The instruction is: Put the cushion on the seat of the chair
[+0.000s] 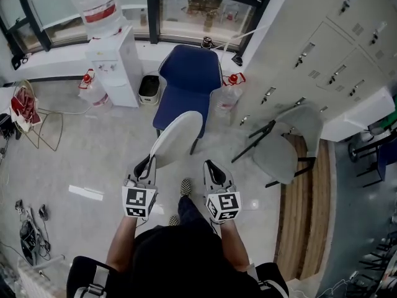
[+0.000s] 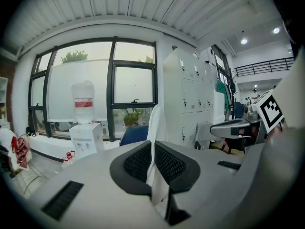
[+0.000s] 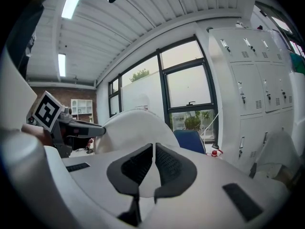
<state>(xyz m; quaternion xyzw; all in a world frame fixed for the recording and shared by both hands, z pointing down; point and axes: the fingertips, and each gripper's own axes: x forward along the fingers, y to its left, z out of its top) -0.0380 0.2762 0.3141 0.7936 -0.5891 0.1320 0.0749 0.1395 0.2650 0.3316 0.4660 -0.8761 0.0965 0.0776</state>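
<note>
The cushion [image 1: 177, 138], a thin white oval pad, was seen at the centre of the head view, held up edge-on above the floor and just below the blue chair [image 1: 189, 79], whose seat lay bare at upper centre. It was judged light and not fragile, soft enough to sag if taken by 1 corner, with a smooth cover that might slip. A hold on the thin rim near its lower end was judged best, since only there is it narrow enough to fit between the pads. The left gripper [image 1: 147, 163] was found almost fully closed on that rim: in the left gripper view the white edge was seen pinched between the 2 black pads [image 2: 138, 163]. The right gripper [image 1: 209, 165] was held beside it, right of centre and apart from the pad. In its own view its jaws were drawn together with nothing clamped, and the cushion rose behind them to the left.
</note>
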